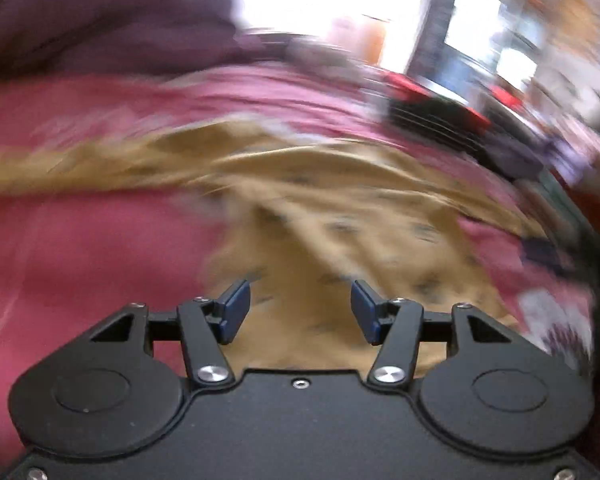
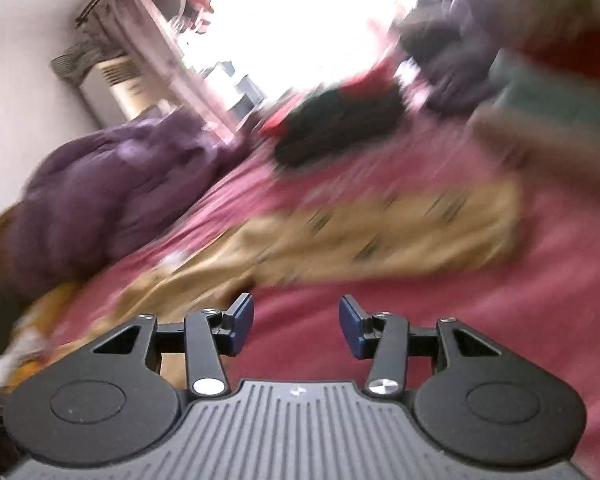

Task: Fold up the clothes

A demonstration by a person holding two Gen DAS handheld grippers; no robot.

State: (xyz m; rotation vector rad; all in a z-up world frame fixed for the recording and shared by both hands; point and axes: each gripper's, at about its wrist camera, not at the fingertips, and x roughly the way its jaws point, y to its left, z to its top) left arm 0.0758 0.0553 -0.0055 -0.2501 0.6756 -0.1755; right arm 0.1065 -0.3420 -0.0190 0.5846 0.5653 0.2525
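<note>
A tan garment with small dark print (image 1: 340,216) lies rumpled on a pink bedspread (image 1: 80,248). My left gripper (image 1: 300,308) hovers over its near part, open, with nothing between the blue pads. In the right wrist view the same tan garment (image 2: 380,236) stretches across the pink bedspread (image 2: 420,340). My right gripper (image 2: 296,324) is open above bare bedspread, just short of the garment's near edge. Both views are motion-blurred.
A purple blanket heap (image 2: 100,192) sits at the left, also seen as a purple blanket heap (image 1: 100,20) at the top left. A black and red item (image 2: 340,124) lies further back on the bed. A bright window (image 2: 300,20) is behind. A blurred arm (image 2: 540,140) crosses the right.
</note>
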